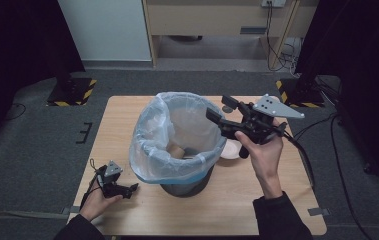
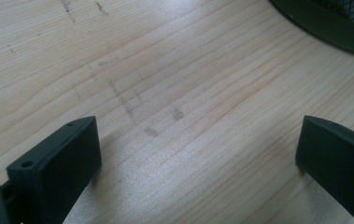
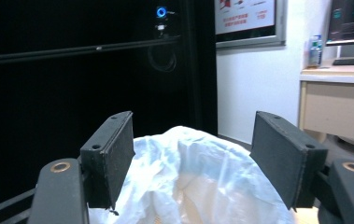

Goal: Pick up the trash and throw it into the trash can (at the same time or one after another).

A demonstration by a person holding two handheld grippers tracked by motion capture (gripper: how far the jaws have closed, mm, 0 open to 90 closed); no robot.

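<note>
A dark mesh bin [image 1: 184, 186] lined with a pale blue plastic bag [image 1: 177, 137] stands in the middle of the wooden table [image 1: 257, 200]. Brown paper cups [image 1: 177, 150] lie inside it. My right gripper [image 1: 222, 112] hovers open above the bin's right rim, nothing between its jaws; in the right gripper view the bag [image 3: 188, 182] lies below the right gripper [image 3: 192, 151]. My left gripper [image 1: 132, 189] rests low at the table's front left, open and empty. In the left gripper view, the left gripper [image 2: 198, 154] faces bare wood with the bin's base [image 2: 324, 23] at top right.
A white bowl-like object [image 1: 229, 149] sits on the table just right of the bin, under my right hand. A small round item [image 1: 227, 108] lies near the table's far edge. Black stands [image 1: 69, 85] flank the table; a desk [image 1: 217, 20] stands behind.
</note>
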